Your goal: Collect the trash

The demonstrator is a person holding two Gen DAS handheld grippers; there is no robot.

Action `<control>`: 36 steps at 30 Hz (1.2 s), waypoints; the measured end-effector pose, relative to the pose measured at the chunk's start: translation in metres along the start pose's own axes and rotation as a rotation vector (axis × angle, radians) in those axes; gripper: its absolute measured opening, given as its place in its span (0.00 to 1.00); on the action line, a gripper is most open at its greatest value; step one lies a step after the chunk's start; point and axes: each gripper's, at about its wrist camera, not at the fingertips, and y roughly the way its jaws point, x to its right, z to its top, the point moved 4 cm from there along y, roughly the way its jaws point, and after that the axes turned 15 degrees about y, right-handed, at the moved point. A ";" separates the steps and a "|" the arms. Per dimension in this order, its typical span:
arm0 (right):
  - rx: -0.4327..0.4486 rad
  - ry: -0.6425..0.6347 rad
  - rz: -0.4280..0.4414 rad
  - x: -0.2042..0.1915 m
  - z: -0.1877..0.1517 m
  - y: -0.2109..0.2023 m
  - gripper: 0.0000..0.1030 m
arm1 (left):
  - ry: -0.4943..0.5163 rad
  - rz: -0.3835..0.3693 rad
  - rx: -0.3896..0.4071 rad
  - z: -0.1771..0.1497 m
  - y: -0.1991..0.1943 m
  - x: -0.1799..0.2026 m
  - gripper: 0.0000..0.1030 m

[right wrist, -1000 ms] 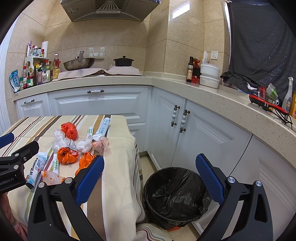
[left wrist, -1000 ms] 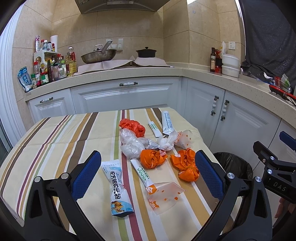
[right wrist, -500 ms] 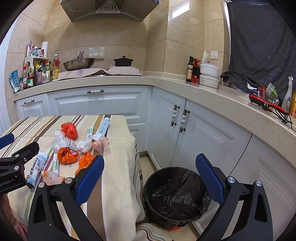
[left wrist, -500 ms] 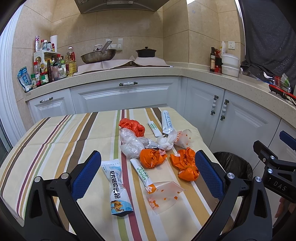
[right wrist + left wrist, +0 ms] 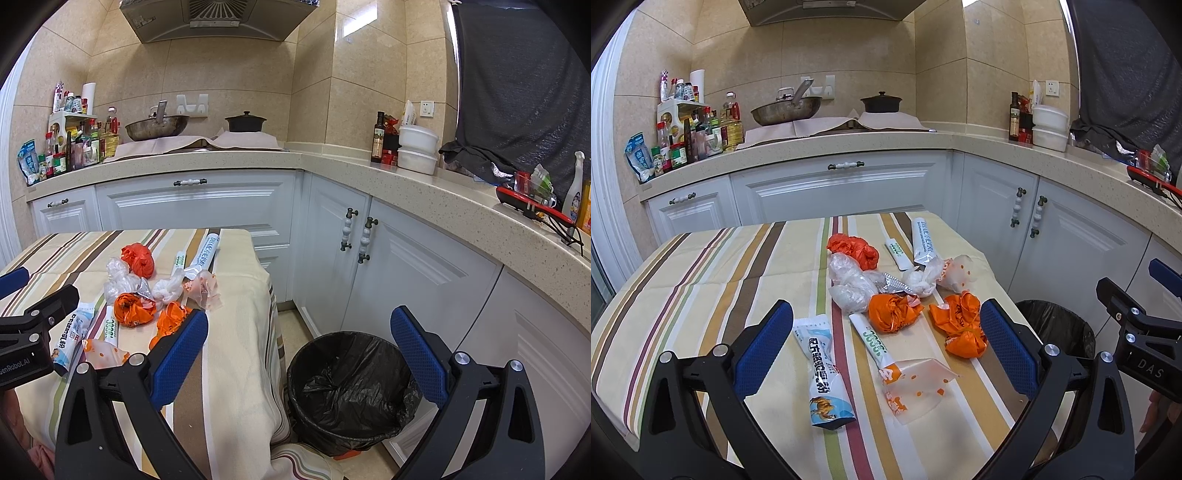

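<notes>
A home kitchen: tiled walls, range hood [image 5: 218, 18], wok [image 5: 786, 110], white cabinets [image 5: 195, 206], crowded condiment rack [image 5: 683, 129].

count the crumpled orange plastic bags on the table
3: one at the far end of the pile, one mid-pile, one nearest the table's right edge. More could hide underneath.

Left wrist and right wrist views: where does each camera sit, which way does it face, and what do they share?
Left wrist: rides the left claw, above the striped table, facing the trash pile; its open blue fingers frame the view.
Right wrist: rides the right claw, off the table's right edge, facing the black-lined bin; fingers open.
Shared: trash pile, bin, cabinets, and each shows the other claw.
</notes>
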 end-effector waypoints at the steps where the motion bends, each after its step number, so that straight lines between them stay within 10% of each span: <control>1: 0.000 0.000 0.000 0.000 0.000 0.000 0.94 | 0.000 0.000 -0.001 -0.001 0.000 0.000 0.96; 36: -0.195 -0.059 0.188 -0.081 -0.033 0.068 0.94 | -0.057 0.063 -0.126 -0.045 0.017 -0.053 0.96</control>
